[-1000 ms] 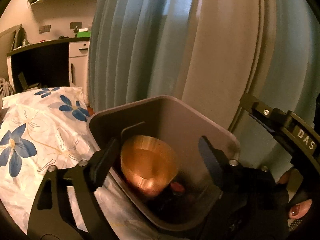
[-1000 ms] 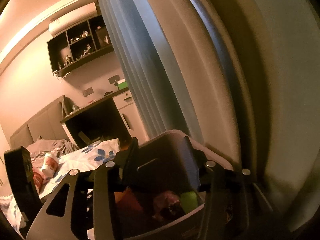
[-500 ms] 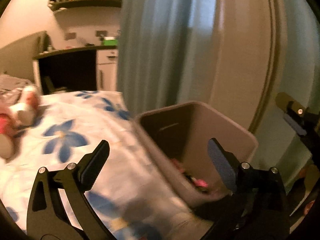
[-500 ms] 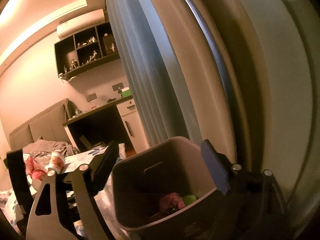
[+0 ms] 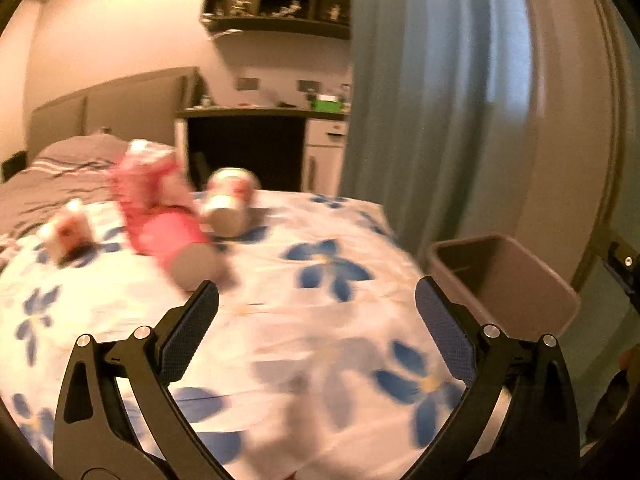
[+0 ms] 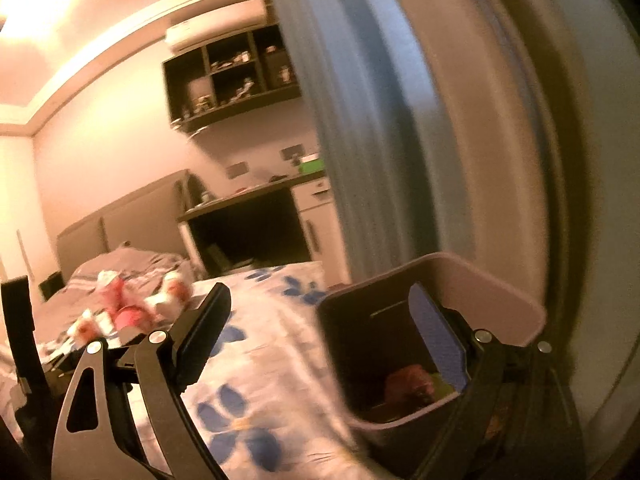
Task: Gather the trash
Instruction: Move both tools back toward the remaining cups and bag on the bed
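Note:
My left gripper (image 5: 316,284) is open and empty above the flowered bedspread (image 5: 320,340). Ahead of it on the bed lie a pink tube-shaped pack (image 5: 164,216), a white cup (image 5: 230,204) on its side and a smaller cup (image 5: 66,232), all blurred. The brown trash bin (image 5: 520,280) stands beside the bed at the right. My right gripper (image 6: 320,292) hangs at the bin (image 6: 500,292), its jaws opening with nothing held between them. Reddish and green trash (image 6: 408,380) lies in the bin. The bed litter (image 6: 124,312) shows far left.
A blue curtain (image 5: 420,120) and a pale curved wall panel (image 5: 568,140) rise behind the bin. A dark desk with a white drawer unit (image 5: 324,148) stands beyond the bed, under a wall shelf (image 5: 280,0). A grey striped blanket (image 5: 60,176) covers the bed's head end.
A second ago my left gripper had a copper-coloured cup between its fingers over the bin; now it is empty and has swung left over the bed. The right jaws have spread and drawn back from the bin.

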A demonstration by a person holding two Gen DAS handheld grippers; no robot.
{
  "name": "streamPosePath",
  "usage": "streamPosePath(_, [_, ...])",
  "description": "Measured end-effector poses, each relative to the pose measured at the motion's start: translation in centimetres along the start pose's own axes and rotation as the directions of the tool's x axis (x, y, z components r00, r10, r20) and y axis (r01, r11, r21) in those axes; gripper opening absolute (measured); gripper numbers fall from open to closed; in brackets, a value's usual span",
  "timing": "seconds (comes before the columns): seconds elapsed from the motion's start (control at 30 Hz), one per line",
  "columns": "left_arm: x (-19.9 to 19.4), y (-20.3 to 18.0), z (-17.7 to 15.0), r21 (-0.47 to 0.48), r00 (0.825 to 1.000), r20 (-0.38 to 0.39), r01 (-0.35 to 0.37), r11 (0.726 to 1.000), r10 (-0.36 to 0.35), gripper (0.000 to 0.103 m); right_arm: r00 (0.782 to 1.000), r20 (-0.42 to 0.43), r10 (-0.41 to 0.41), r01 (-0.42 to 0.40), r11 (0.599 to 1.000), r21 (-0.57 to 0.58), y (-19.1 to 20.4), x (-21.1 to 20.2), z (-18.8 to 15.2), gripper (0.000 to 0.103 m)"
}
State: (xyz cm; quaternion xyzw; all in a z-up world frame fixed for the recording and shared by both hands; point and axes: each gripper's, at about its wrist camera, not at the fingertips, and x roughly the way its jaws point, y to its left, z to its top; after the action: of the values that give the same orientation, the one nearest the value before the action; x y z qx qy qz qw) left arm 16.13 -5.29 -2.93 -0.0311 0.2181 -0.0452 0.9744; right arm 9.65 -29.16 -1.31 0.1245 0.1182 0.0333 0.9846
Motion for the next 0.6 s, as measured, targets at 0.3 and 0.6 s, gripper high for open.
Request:
streamPosePath(0.3, [-3.4, 8.8, -0.2, -0.087, 0.98, 0.036, -0.193, 0.977, 0.196, 0.097, 0.987, -0.08, 0.138, -0.143, 0.987, -0.071, 7.5, 2.4, -1.3, 0.088])
streamPosePath(0.6, [-6.4, 17.0, -0.1, -0.209, 0.937, 0.034, -0.334, 0.919, 0.349, 0.097, 0.951, -0.191, 0.245, -0.273, 0.951, -0.142, 15.8, 7.3, -3.1, 0.088])
